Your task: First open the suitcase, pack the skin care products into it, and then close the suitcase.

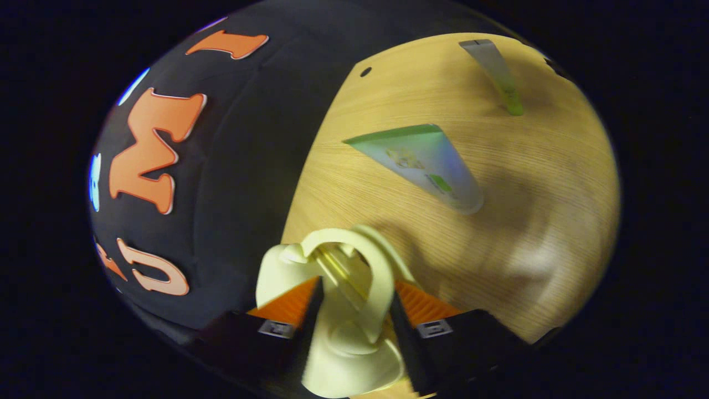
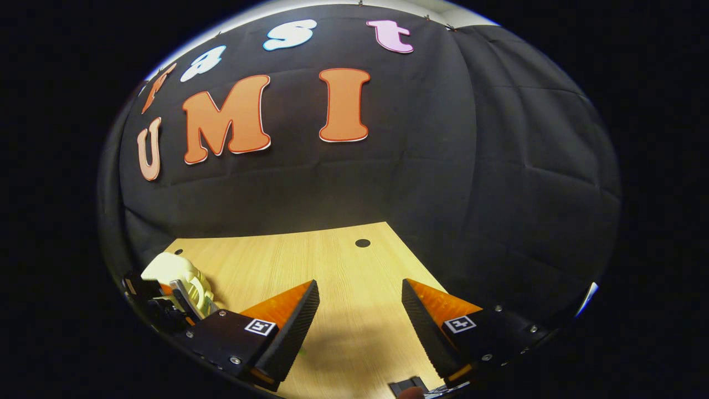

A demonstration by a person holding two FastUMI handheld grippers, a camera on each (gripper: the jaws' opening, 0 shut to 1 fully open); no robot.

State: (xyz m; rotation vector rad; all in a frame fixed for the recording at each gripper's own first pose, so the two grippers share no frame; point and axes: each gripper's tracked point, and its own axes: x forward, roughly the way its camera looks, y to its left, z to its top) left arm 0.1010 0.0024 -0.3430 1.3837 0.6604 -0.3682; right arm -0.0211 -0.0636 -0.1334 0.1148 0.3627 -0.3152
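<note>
Now the left gripper (image 1: 354,310) clamps a smooth cream plastic pump bottle (image 1: 343,288) over the wood-grain table (image 1: 526,166); the right gripper (image 2: 360,321) gapes, empty.

Left gripper view: tilted hard, looking down and close over the wooden table (image 1: 388,100), booth wall to the left, own fingers (image 1: 293,302) at the bottom edge. Right gripper view: level, low over the same table (image 2: 310,260), facing straight at the booth wall, own fingers (image 2: 293,310) at the bottom. Shared: table surface and its small dark hole (image 1: 365,71) (image 2: 363,243).
</note>
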